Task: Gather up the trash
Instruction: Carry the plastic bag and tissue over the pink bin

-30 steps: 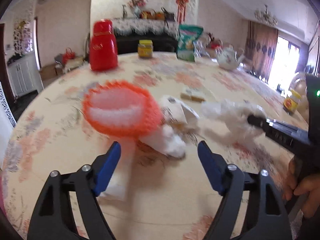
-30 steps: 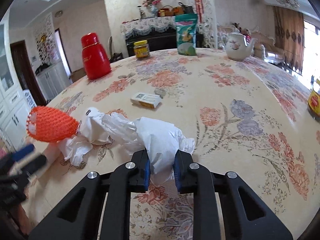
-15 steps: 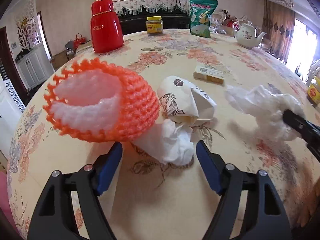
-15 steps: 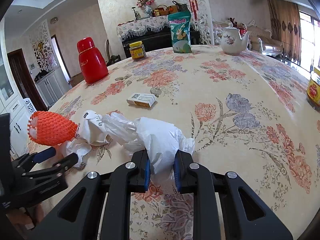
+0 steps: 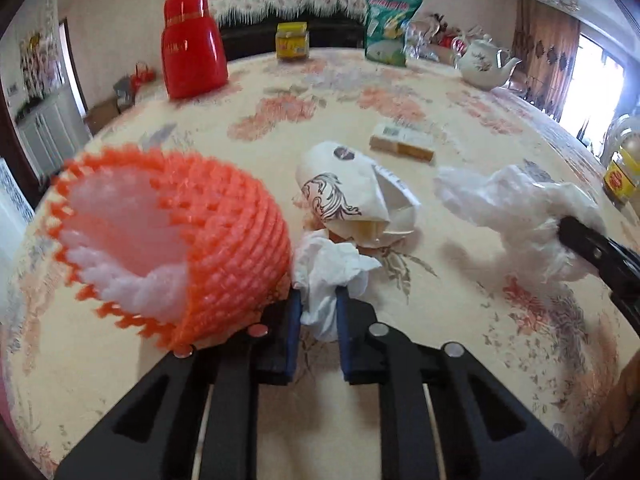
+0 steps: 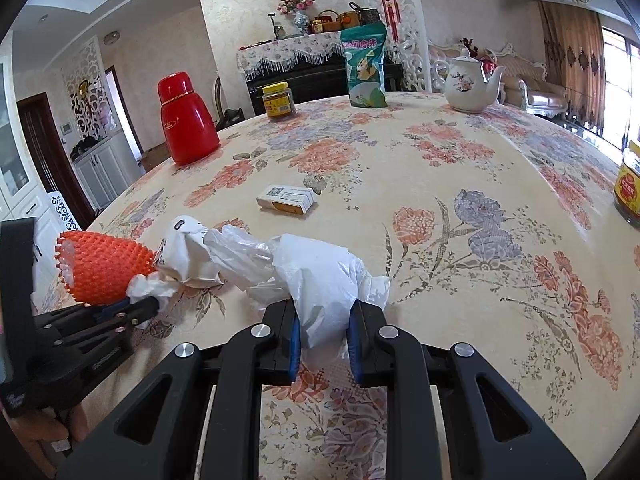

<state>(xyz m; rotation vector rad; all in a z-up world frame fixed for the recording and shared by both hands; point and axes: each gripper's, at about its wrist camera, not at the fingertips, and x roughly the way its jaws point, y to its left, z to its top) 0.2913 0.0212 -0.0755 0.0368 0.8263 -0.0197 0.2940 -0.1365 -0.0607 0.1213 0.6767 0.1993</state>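
While both grippers grip trash, none of it looks binned yet. The left gripper [image 5: 316,320] is clenched on a tissue [image 5: 328,272], with the foam net [image 5: 176,240] touching its left finger and a paper bag [image 5: 352,192] just ahead. The right gripper [image 6: 322,332] pinches a plastic bag [image 6: 320,276]; a small box [image 6: 286,199] lies further ahead, untouched. No bin shows.

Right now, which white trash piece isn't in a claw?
The crumpled printed paper cup, lying free between the tissue in the left claw and the plastic bag in the right claw.
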